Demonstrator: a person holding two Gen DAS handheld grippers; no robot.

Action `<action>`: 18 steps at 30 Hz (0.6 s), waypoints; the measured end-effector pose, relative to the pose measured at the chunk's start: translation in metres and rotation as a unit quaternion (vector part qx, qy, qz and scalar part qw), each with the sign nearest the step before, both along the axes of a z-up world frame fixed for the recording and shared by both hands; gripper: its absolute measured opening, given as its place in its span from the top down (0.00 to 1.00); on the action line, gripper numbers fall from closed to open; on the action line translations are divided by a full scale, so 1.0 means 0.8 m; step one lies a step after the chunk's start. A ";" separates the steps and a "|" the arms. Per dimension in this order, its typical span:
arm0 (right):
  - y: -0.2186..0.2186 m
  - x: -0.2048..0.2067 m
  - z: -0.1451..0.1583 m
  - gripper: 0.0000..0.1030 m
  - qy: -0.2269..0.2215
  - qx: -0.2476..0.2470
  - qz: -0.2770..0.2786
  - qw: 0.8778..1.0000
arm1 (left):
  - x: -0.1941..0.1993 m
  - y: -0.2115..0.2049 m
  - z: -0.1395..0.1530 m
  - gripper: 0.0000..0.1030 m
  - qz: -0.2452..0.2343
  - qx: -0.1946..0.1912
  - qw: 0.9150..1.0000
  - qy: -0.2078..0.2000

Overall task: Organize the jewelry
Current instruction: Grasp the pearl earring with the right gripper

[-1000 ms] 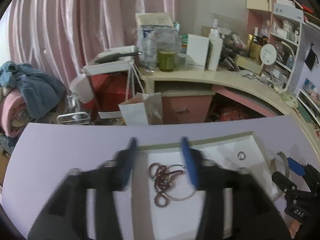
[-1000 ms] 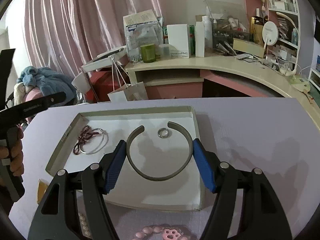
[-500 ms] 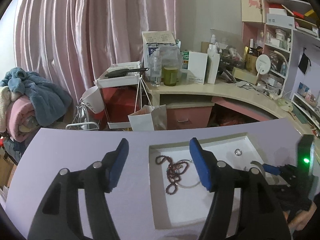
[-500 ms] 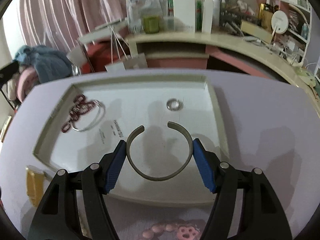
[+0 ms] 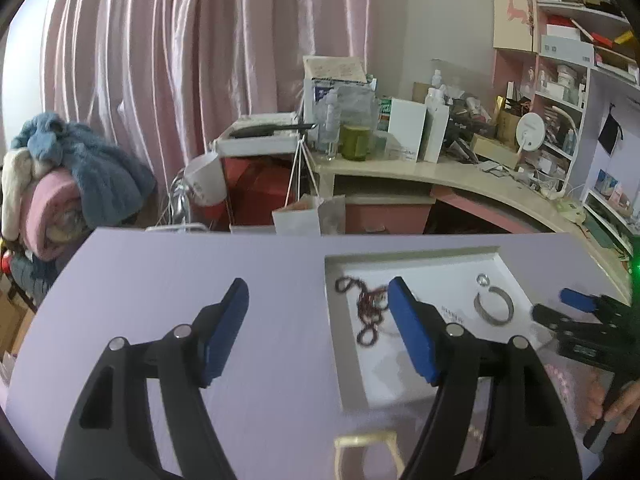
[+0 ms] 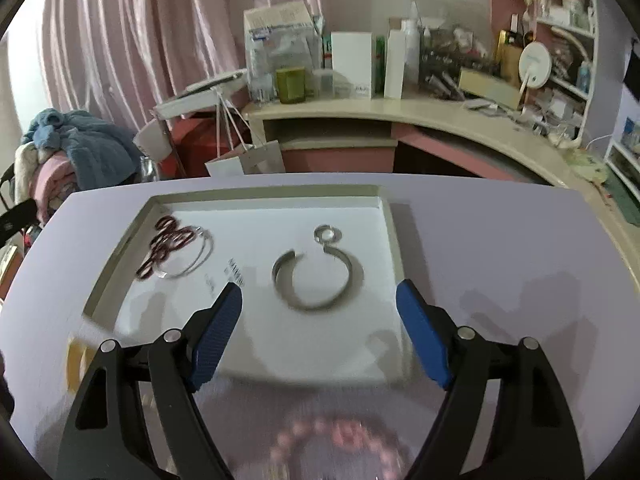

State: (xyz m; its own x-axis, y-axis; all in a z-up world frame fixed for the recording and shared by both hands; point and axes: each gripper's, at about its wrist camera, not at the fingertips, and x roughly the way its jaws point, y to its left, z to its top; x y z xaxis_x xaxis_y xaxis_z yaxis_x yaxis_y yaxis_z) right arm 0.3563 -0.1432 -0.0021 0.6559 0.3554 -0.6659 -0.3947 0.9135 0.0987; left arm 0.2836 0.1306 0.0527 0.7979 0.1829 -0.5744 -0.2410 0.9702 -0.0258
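Observation:
A shallow white tray [image 6: 264,192] lies on the purple table [image 6: 500,240]. In it are a silver cuff bangle [image 6: 316,280], a small ring [image 6: 327,234] and a dark red bead string [image 6: 168,244] with a thin hoop. My right gripper [image 6: 320,320] hovers at the tray's near edge, jaws opening, with the cuff just beyond its fingertips and untouched. In the left wrist view the tray [image 5: 412,254] sits to the right with the bead string [image 5: 368,308] and cuff [image 5: 494,310]. My left gripper [image 5: 318,320] is over bare table, jaws opening, nothing between them.
A pink bead bracelet [image 6: 336,440] lies blurred on the table under the right gripper. A gold-coloured piece [image 5: 364,440] sits near the tray's front left corner. The right gripper [image 5: 560,306] and a hand show at the left view's right edge. A cluttered desk [image 6: 400,108] stands behind.
The right gripper has let go of the cuff, which now lies in the tray, and has widened. The left gripper has moved left off the tray and spread its jaws.

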 end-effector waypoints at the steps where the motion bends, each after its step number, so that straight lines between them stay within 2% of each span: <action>1: -0.004 -0.009 0.002 0.22 -0.004 0.002 0.002 1.000 | -0.009 0.001 -0.002 0.30 0.001 -0.002 1.000 0.000; 5: -0.024 -0.061 0.004 0.24 -0.019 0.007 0.010 1.000 | -0.044 0.002 -0.007 0.30 0.006 0.000 1.000 -0.001; 9: -0.038 -0.103 -0.001 0.25 -0.027 0.005 0.011 1.000 | -0.090 0.000 -0.008 0.21 0.016 0.005 1.000 -0.013; 15: -0.040 -0.144 -0.015 0.28 -0.016 0.004 0.026 1.000 | -0.149 -0.010 -0.016 0.12 0.019 0.016 0.999 -0.024; 18: -0.035 -0.159 -0.030 0.34 0.000 -0.003 0.033 0.999 | -0.170 -0.012 -0.023 0.11 0.016 0.008 1.000 -0.024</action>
State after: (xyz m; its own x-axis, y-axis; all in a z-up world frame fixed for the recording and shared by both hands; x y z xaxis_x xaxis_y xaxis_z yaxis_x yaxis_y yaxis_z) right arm 0.2292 -0.1712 -0.0260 0.6308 0.3934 -0.6688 -0.4540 0.8862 0.0930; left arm 0.1474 0.1213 0.0340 0.8181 0.2180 -0.5322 -0.2705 0.9625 -0.0217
